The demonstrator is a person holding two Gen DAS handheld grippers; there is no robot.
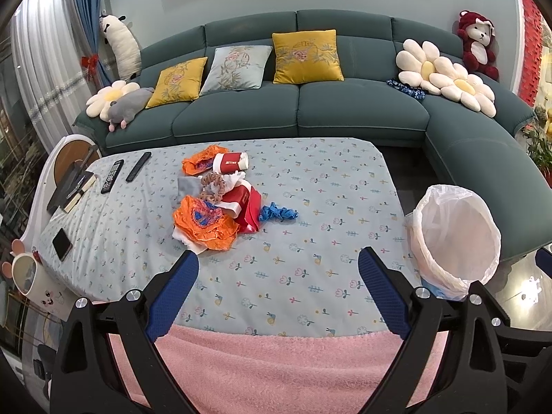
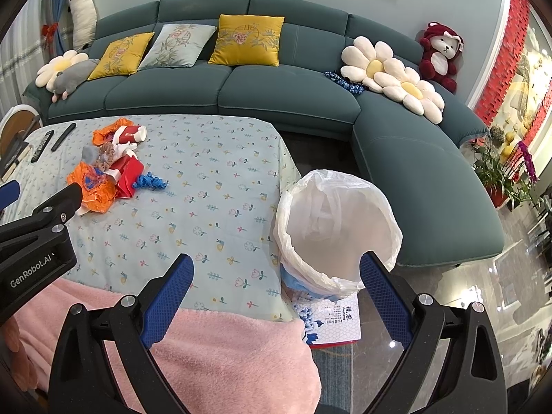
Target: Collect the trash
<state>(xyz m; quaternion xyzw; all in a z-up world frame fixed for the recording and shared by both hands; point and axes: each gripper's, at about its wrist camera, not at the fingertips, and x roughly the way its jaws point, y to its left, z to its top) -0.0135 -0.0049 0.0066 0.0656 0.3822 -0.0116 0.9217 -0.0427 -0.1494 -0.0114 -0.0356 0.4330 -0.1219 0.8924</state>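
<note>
The trash pile [image 1: 217,200] is heaped at about 11 o'clock on the counter [image 1: 310,258], orange wrappers [image 1: 203,222], a red-and-white cup [image 1: 230,163] and a blue glove [image 1: 277,213] tangled together. The lined bin [image 1: 455,238] is seen at 3 o'clock, just beside the counter's edge. The left gripper [image 1: 277,269] and the right gripper [image 2: 276,269] are held with jaws spread wide and nothing gripped. Several pieces could be dragged off together if one tangled wrapper is pinched; the light bin could be tipped by a careless drop against its rim.

two orange wrappers [image 1: 203,222], two remotes [image 1: 112,176], three square cushions [image 1: 307,56], one lined bin [image 1: 455,241]
</note>
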